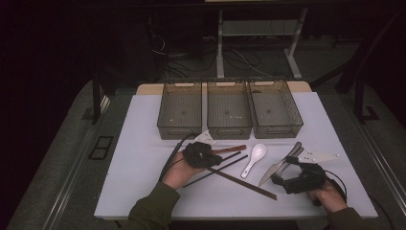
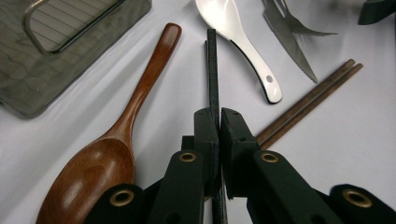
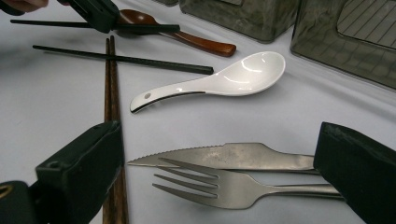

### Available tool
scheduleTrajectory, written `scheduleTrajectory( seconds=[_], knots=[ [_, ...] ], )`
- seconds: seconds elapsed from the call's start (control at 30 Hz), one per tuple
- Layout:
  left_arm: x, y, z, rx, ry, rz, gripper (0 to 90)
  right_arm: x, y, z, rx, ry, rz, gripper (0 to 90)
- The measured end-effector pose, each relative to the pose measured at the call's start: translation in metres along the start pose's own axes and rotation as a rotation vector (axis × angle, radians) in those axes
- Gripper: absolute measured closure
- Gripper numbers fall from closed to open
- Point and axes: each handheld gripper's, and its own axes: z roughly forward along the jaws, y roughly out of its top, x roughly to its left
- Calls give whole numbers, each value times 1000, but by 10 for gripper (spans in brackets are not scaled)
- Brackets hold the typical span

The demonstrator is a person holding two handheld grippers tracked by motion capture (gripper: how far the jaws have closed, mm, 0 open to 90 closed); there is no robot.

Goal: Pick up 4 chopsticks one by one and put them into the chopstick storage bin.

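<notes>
Two grippers: left gripper (image 2: 218,135) jaws clamp a black chopstick (image 2: 212,70); right gripper (image 3: 224,182) jaws gape around knife (image 3: 233,156) and fork (image 3: 224,186).

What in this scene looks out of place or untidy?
Nothing is spilled or damaged. The cutlery lies loose on the table while the three bins stand unfilled. The black chopsticks are split: the left gripper pinches one black chopstick, and the other black chopstick lies across the brown chopsticks.
</notes>
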Motion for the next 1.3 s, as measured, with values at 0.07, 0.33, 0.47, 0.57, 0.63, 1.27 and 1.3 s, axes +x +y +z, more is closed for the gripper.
scheduleTrajectory(
  seconds=[0.07,0.33,0.47,0.57,0.63,1.27,1.3],
  knots=[
    [0,1,-3,-1,-2,3,850,0,0,0,1,1,0,16],
    [2,2,-18,-29,-1,3,850,1,0,-1,-1,6,-6,16],
    [6,2,-27,-46,4,-7,850,1,0,-1,-2,11,-8,16],
    [10,2,-34,-63,3,-14,849,1,0,-1,-1,11,-4,16],
    [12,1,-38,-73,8,-22,850,0,0,-1,-4,10,-1,16],
    [40,-8,-72,-151,85,-82,850,-1,0,-2,-4,10,8,16],
    [41,-9,-74,-155,89,-89,850,-1,0,-2,-3,10,8,16]
  ],
)
